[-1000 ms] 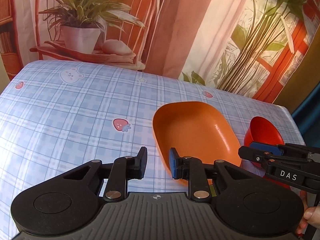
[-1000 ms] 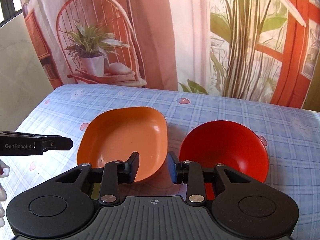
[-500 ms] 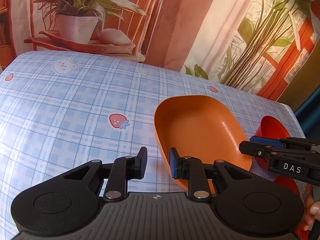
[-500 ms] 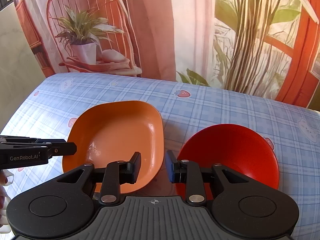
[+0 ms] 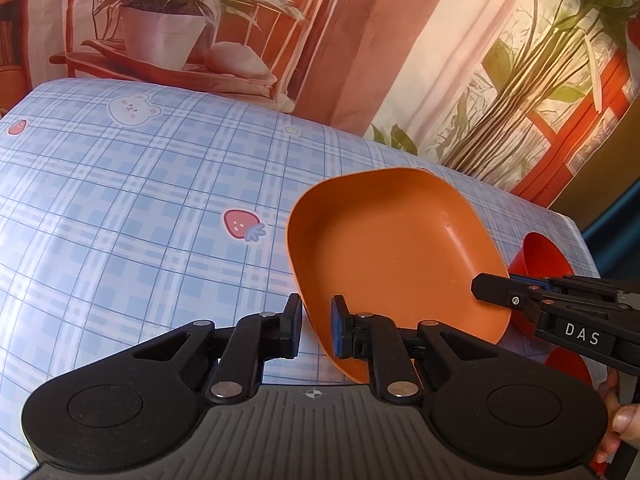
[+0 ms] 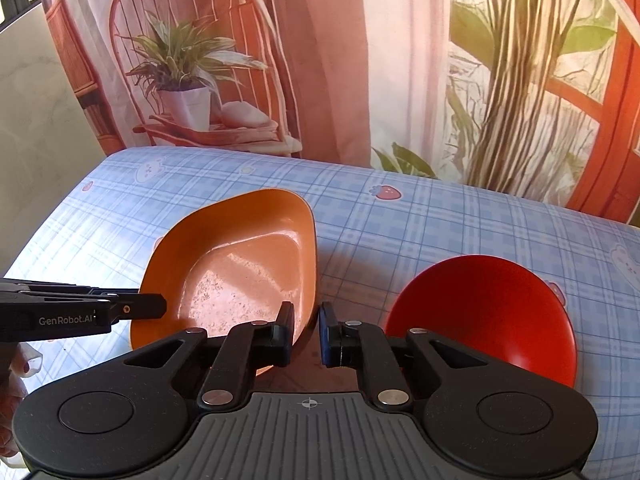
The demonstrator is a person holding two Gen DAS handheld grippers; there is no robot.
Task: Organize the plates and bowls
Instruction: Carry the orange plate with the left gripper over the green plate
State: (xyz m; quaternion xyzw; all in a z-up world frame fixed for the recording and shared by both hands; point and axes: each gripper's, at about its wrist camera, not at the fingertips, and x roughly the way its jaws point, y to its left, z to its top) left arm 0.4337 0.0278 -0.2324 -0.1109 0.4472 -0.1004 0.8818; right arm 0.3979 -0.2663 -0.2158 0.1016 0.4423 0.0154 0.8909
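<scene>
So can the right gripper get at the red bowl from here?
Probably yes: the right gripper is open, astride the orange dish's rim; the red bowl sits just right, apart, nothing between.

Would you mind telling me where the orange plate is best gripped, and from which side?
Probably by its thin raised rim, one finger inside and one outside. The orange plate is shallow with a wide flat floor, so only the wall offers a pinch. The left gripper already straddles the near-left edge and the right gripper the near-right edge; both stand open.
</scene>
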